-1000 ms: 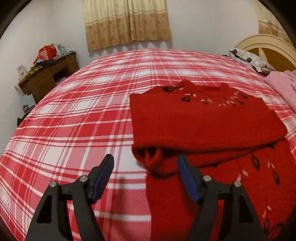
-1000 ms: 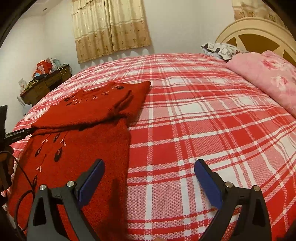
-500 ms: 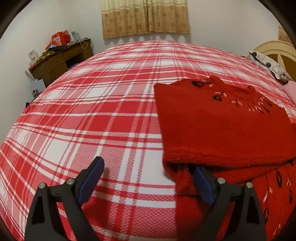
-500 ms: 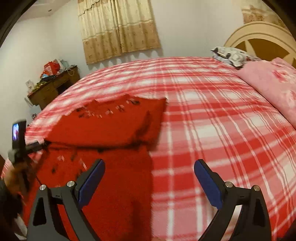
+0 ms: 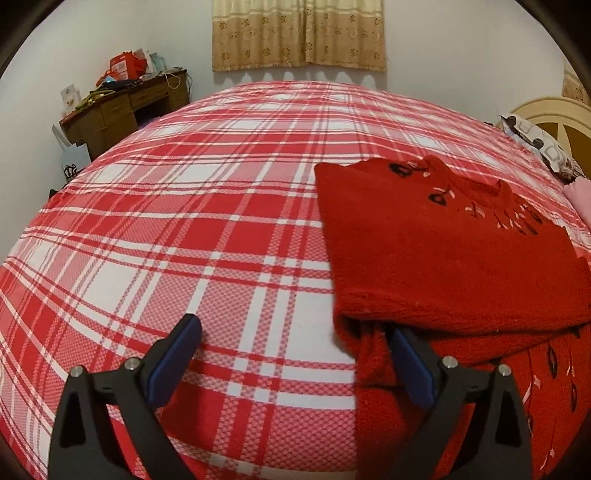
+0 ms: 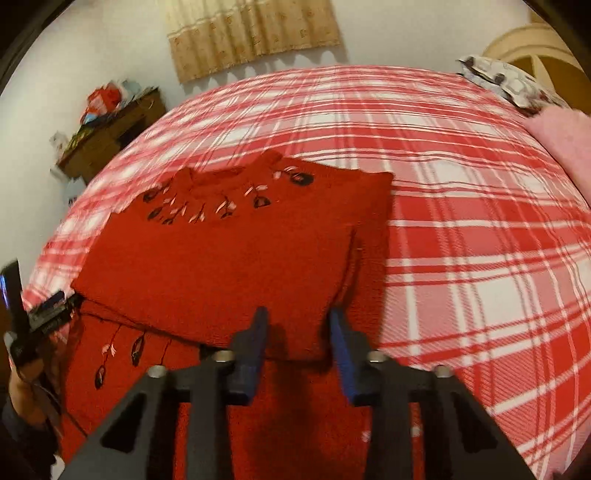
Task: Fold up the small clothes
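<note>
Right gripper (image 6: 299,325) first: its blue pads are closing in, only a narrow gap left between them, and they sit low over the near edge of the folded-over part of the red sweater (image 6: 229,258); whether any cloth is actually caught between them cannot be told from this blurred view. Over to the left gripper (image 5: 295,339): jaws opening and spread very wide, nothing pinched, one pad over the bare red-and-white plaid bedspread (image 5: 184,229), the other right at the bunched left edge of the sweater (image 5: 443,251), its tip tucked under the overhanging fold. The sweater itself lies flat on the bed, its upper half with the neckline and dark leaf embroidery doubled down over the lower half, which runs toward the cameras with more leaf stitching on it. In the right wrist view the left gripper's body shows at the far left edge, held in a hand (image 6: 22,384). Further out, a pink blanket (image 6: 565,144) and a patterned pillow (image 6: 506,79) lie by the cream headboard (image 5: 554,122), a cluttered wooden desk (image 5: 122,107) stands at the wall, and beige curtains (image 5: 299,33) hang behind the bed.
</note>
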{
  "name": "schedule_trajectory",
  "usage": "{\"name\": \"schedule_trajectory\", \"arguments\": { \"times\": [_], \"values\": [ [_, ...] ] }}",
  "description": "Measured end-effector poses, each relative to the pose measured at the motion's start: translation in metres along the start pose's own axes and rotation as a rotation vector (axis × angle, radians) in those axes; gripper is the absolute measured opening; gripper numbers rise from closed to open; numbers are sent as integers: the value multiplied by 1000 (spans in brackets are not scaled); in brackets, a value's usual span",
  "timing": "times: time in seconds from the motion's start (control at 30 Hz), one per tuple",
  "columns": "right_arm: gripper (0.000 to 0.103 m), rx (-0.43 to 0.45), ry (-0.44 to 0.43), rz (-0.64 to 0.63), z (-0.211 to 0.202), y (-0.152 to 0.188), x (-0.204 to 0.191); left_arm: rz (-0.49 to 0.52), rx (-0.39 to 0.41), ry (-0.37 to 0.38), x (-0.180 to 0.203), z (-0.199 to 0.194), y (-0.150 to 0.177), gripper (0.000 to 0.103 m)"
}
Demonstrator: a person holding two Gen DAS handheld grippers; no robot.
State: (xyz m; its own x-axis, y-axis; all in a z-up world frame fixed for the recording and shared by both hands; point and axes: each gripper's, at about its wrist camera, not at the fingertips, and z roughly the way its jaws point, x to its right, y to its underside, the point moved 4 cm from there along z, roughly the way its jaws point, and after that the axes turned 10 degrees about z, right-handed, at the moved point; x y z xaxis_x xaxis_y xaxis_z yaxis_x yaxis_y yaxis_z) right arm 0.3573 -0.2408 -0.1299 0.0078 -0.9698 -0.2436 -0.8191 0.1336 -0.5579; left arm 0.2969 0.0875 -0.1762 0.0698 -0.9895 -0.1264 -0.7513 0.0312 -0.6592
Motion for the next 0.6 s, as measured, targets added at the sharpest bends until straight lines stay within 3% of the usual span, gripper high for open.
{"name": "schedule_trajectory", "arguments": {
  "times": [0.03, 0.1, 0.3, 0.6],
  "values": [
    [13, 11, 27, -18, 1, 0, -3, 2, -1, -3, 0, 0, 0, 102],
    [9, 30, 47, -41, -3, -1, -5, 7, -1, -11, 1, 0, -1, 102],
    [7, 140, 98, -71, -35, -15, -1, 1, -5, -6, -1, 2, 0, 103],
    [8, 42, 122, -16, 3, -1, 27, 2, -4, 11, 0, -1, 1, 103]
  ]
}}
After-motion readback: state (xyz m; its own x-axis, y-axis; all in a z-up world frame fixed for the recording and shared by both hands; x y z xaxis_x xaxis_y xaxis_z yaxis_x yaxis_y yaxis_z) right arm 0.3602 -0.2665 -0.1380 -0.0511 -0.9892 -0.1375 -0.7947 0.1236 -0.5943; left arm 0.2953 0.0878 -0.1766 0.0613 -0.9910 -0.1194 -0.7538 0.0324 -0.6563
